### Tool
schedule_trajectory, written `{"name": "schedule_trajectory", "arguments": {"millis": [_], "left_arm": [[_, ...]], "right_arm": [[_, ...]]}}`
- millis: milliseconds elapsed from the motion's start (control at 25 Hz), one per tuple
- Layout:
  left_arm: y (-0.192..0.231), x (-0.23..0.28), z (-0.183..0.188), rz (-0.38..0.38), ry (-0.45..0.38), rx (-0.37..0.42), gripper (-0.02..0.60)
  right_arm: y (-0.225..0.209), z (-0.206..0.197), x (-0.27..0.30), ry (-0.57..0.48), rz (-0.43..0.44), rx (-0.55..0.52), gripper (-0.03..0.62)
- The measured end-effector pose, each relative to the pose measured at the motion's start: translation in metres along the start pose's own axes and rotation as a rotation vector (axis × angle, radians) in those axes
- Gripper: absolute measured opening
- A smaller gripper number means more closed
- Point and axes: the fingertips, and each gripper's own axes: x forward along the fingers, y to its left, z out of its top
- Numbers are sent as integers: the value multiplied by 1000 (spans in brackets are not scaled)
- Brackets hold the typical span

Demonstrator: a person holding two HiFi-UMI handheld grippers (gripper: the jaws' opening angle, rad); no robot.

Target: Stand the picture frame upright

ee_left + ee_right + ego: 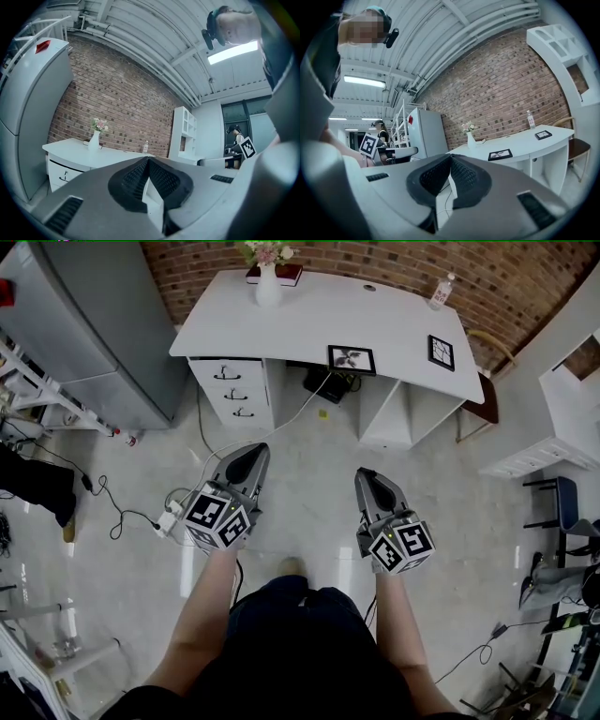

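Two black picture frames lie flat on the white desk (pixel 281 329): one with a plant print (pixel 352 359) near the front edge, another (pixel 441 352) toward the right end. The right gripper view shows the nearer frame (pixel 500 154) and the farther frame (pixel 543 135) lying flat. My left gripper (pixel 251 454) and right gripper (pixel 364 476) hang over the floor, well short of the desk, both shut and empty. In each gripper view the left gripper (pixel 148 161) and right gripper (pixel 450 158) show their jaws meeting with nothing between them.
A white vase with flowers (pixel 268 277) and a bottle (pixel 442 290) stand at the desk's back. Drawers (pixel 231 385) sit under its left side. A grey fridge (pixel 94 324) stands left, white shelving (pixel 562 418) right, cables (pixel 112 502) on the floor.
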Motion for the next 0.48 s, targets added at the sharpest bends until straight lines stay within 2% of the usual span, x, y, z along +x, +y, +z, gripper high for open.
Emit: {"name": "schedule_trajectory", "arguments": {"millis": [480], "left_arm": [[14, 8, -9, 4, 8, -16, 1]], "right_arm": [[-9, -5, 13, 5, -5, 14, 4]]}}
